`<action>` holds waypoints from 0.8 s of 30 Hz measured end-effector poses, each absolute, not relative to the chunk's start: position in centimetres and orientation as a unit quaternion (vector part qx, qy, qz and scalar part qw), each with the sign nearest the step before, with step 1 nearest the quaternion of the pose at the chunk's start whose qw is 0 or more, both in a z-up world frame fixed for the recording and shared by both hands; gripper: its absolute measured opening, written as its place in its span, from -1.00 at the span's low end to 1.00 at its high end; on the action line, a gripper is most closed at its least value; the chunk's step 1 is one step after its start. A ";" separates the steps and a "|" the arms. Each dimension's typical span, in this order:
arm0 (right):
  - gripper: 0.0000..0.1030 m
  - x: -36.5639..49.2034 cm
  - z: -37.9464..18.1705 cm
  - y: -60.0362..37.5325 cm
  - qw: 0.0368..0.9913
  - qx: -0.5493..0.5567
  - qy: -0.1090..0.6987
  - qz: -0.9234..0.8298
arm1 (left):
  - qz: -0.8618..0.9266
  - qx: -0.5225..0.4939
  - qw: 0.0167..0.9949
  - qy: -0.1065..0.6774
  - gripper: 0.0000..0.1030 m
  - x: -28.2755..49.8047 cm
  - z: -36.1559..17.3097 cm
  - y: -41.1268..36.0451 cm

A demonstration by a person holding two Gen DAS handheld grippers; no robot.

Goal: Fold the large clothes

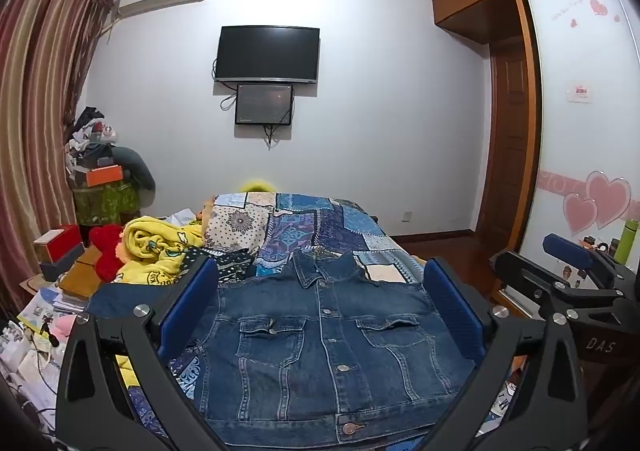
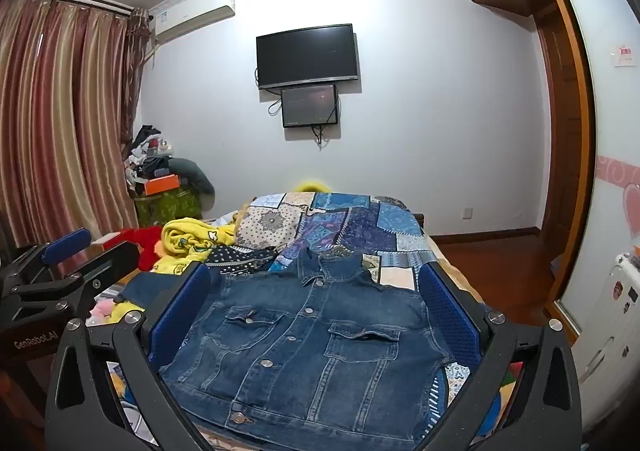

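1. Left gripper (image 1: 320,303), right gripper (image 2: 316,303): we note both jaws wide, nothing held.
2. Denim jacket (image 1: 332,347): flat, buttoned, on patchwork bedspread (image 1: 320,227), ahead of & below both grippers.

Black TV (image 1: 267,54) on wall, smaller screen (image 1: 264,104) below; yellow blanket (image 1: 160,247), perhaps plush.

Denim jacket (image 1: 320,335) hem (near edge) cut off below.

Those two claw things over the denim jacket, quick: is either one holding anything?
Left gripper: open, holding nothing.
Right gripper: open, holding nothing; the denim jacket lies flat.
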State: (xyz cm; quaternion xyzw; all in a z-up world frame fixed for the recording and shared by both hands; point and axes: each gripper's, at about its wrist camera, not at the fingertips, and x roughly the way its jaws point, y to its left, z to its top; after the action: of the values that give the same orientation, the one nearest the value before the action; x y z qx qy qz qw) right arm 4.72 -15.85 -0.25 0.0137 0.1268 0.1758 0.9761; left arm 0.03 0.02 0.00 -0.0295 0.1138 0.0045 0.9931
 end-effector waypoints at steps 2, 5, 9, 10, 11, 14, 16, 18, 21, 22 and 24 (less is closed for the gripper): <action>1.00 4.7 -0.3 -15.8 0.976 0.011 0.127 0.175 | 0.007 -0.029 0.993 0.114 1.00 0.1 0.0 0.0; 1.00 4.7 -0.3 -15.8 0.976 0.012 0.127 0.175 | 0.009 -0.028 0.993 0.114 1.00 0.0 -0.3 -0.4; 1.00 4.7 -0.3 -15.7 0.977 0.012 0.126 0.173 | 0.006 -0.036 0.993 0.114 1.00 -0.2 -0.3 0.1; 1.00 4.7 -0.3 -15.7 0.976 0.012 0.127 0.176 | 0.005 -0.035 0.993 0.114 1.00 0.0 -0.4 0.1; 1.00 4.7 -0.3 -15.7 0.976 0.012 0.126 0.175 | 0.004 -0.034 0.993 0.114 1.00 0.0 -0.4 0.1; 1.00 4.7 -0.2 -15.7 0.977 0.012 0.125 0.174 | 0.001 -0.028 0.993 0.115 1.00 0.2 -0.5 0.1; 1.00 4.7 -0.3 -15.6 0.976 0.012 0.126 0.175 | 0.001 -0.026 0.993 0.114 1.00 0.1 -0.5 0.1; 1.00 4.6 -0.3 -15.6 0.976 0.012 0.126 0.175 | 0.002 -0.026 0.993 0.114 1.00 0.0 -0.4 0.1; 1.00 4.6 -0.2 -15.6 0.976 0.012 0.126 0.175 | 0.002 -0.024 0.993 0.114 1.00 0.0 -0.4 -0.1; 1.00 4.6 -0.2 -15.6 0.976 0.013 0.125 0.175 | 0.002 -0.024 0.993 0.114 1.00 0.0 -0.4 -0.1; 1.00 4.6 -0.2 -15.6 0.976 0.012 0.125 0.175 | 0.003 -0.025 0.993 0.114 1.00 0.0 -0.4 -0.2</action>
State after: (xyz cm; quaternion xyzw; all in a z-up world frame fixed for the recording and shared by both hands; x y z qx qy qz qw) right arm 4.59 -15.55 -0.16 0.0124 0.1252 0.1752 0.9764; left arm -0.03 -0.20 -0.40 -0.0254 0.1137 0.0025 0.9932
